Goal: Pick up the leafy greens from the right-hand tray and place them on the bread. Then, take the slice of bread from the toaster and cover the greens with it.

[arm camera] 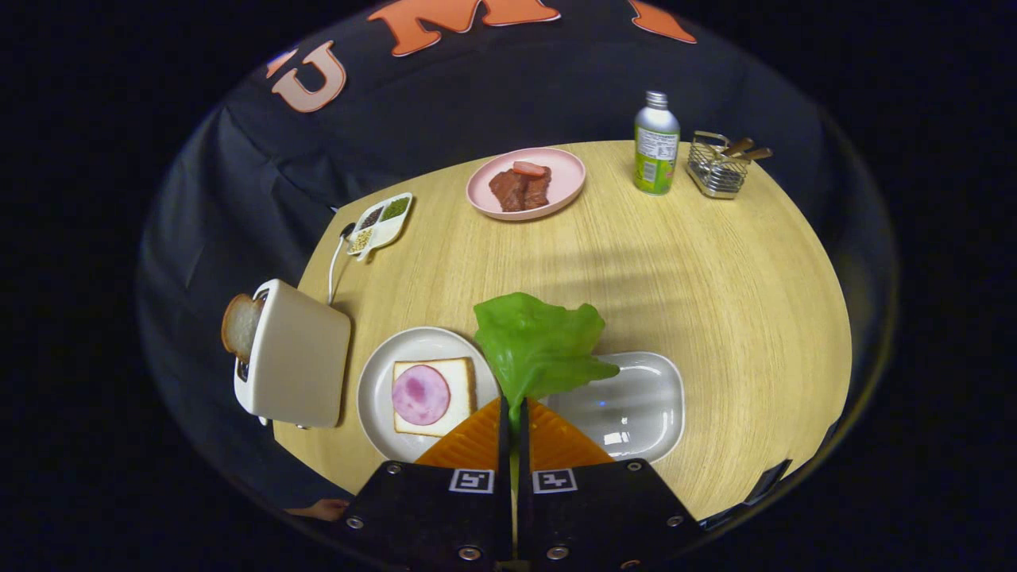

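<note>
The one camera rides on the gripper (513,413) and looks forward along its two fingers, tilted steeply down from above the near edge of the round wooden table (715,294). It sits close over the near plate (377,381) and tray (643,397). The far edge of the table and the black cloth wall (477,103) beyond it also fall within its wide, bulging sweep.

Round pale wooden table (715,302), and plenty on it: a white toaster (298,357) at the left edge, a round white plate (377,373) beside it, an oblong white tray (643,397) next along. Farther back, a white divided condiment dish (381,225), a pink plate (564,179), a green-labelled metal bottle (656,147) and a small wire basket (715,175).
</note>
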`<state>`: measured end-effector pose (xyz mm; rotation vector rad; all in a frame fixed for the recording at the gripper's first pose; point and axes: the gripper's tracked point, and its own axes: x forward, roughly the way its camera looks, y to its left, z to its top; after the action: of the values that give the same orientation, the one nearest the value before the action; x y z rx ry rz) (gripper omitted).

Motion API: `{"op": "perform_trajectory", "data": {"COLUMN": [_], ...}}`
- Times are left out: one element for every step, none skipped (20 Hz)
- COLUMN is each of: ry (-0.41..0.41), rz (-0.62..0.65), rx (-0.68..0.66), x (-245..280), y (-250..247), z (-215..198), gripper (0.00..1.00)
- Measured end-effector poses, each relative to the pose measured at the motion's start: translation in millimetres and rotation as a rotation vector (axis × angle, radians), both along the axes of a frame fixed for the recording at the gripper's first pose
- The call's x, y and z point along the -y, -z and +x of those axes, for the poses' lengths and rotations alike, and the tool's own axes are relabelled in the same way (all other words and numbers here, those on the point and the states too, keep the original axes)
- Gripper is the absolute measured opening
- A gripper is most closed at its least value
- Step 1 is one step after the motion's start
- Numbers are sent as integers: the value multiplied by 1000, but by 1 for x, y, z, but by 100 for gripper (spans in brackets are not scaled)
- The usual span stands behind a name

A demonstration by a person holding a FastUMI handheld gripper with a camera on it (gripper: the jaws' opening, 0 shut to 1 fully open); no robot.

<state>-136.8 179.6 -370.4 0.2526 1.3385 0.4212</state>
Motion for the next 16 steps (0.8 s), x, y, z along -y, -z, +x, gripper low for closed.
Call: {"op": "perform_trajectory", "data": {"ry": [-23, -48, -70, -92, -106, -126, -141, -155, -169, -182, -190, -203, -215, -229, -247, -262], "rz": [7, 13, 17, 27, 37, 51, 58, 65, 70, 68, 67, 72, 79, 84, 87, 84], "rx": [5, 9, 9, 5, 1, -3, -7, -9, -13, -25, -40, -54, -59, -58, -57, -58], "x": [-8, -16, -24, -34, -44, -54, -63, -72, -80, -85, -92, -99, -107, -113, -117, -120], "y": [-3, -5, -5, -6, -8, -9, -9, -7, -4, 0, 4, 7, 8, 10, 12, 16], "z": [-2, -4, -7, -10, -13, -16, -18, -19, -22, -25, -28, -32, -35, -36, -39, -41], "gripper": [3, 4, 4, 3, 3, 3, 3, 3, 3, 3, 4, 4, 4, 3, 4, 4]}}
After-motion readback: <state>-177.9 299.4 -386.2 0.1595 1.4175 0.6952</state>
